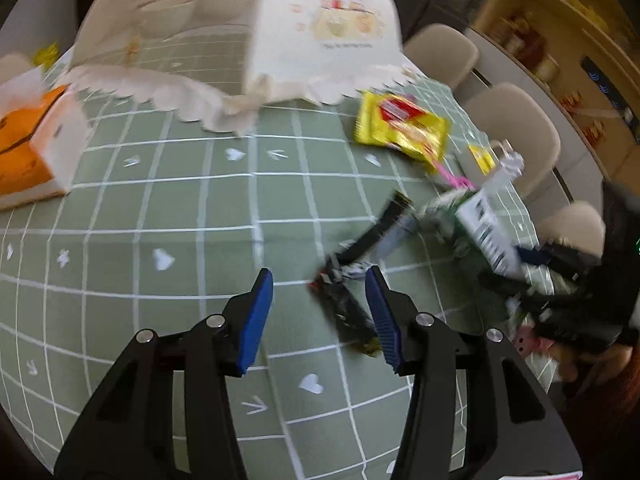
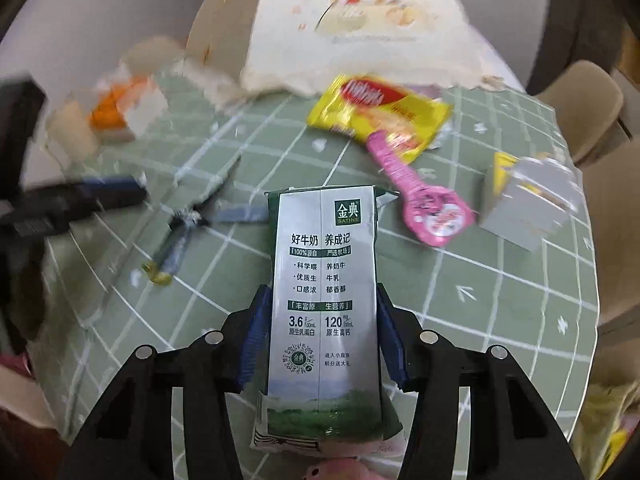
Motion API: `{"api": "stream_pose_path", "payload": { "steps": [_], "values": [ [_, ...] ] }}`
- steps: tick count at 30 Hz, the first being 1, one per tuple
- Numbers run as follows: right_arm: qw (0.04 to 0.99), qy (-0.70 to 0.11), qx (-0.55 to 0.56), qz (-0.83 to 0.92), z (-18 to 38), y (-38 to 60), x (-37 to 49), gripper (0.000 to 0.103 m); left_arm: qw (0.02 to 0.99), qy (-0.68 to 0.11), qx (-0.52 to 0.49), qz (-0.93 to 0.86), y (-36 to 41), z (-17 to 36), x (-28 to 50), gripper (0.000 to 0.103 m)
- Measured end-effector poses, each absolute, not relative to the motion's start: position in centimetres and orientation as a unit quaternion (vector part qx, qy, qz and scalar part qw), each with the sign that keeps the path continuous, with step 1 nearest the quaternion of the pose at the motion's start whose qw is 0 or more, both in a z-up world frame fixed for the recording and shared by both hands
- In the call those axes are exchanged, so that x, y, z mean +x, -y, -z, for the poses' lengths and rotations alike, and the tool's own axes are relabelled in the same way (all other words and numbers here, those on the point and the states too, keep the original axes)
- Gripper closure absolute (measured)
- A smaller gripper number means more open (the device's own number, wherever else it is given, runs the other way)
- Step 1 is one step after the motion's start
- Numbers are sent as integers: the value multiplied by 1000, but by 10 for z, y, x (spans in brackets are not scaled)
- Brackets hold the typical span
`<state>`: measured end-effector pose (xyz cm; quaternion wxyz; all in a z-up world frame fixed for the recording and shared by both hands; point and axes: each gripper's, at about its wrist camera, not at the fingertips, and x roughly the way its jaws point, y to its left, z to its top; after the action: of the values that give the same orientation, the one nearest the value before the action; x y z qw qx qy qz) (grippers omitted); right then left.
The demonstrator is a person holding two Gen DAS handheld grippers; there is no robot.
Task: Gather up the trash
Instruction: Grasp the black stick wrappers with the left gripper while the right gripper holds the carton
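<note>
A green-and-white milk carton stands lengthwise between my right gripper's blue pads, which press its two sides; it is shut on it. In the left wrist view the same carton hangs tilted above the table at the right. My left gripper is open over the green checked tablecloth. A dark crumpled wrapper lies just inside its right finger, untouched. Farther back lie a yellow snack wrapper, a pink spoon-shaped package and a small grey-and-yellow box.
A white mesh food cover stands at the back of the table, an orange-and-white tissue box at the left. Beige chairs ring the table's right edge. Something pink shows below the carton.
</note>
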<state>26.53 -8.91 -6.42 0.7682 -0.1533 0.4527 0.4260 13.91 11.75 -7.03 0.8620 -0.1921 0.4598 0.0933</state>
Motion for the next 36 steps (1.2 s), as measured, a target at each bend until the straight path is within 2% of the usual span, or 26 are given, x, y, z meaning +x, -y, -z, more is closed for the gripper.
{"api": "stream_pose_path", "payload": {
  "steps": [11, 17, 23, 26, 31, 36],
  "values": [
    [834, -415, -26, -363, 17, 184, 247, 55, 860, -487, -114, -100, -90, 87, 167, 57],
    [846, -412, -39, -337, 25, 206, 220, 55, 858, -491, -124, -87, -85, 91, 169, 57],
    [841, -440, 9, -314, 43, 229, 213, 55, 856, -494, -150, -19, -75, 89, 169, 57],
    [841, -443, 8, -311, 47, 231, 209, 55, 863, -487, -133, 5, -67, 83, 167, 52],
    [843, -438, -5, -313, 47, 226, 202, 55, 865, -494, -83, -34, -59, 87, 168, 52],
    [849, -424, -23, -314, 40, 223, 195, 55, 860, -498, -101, -52, -67, 93, 175, 52]
  ]
}}
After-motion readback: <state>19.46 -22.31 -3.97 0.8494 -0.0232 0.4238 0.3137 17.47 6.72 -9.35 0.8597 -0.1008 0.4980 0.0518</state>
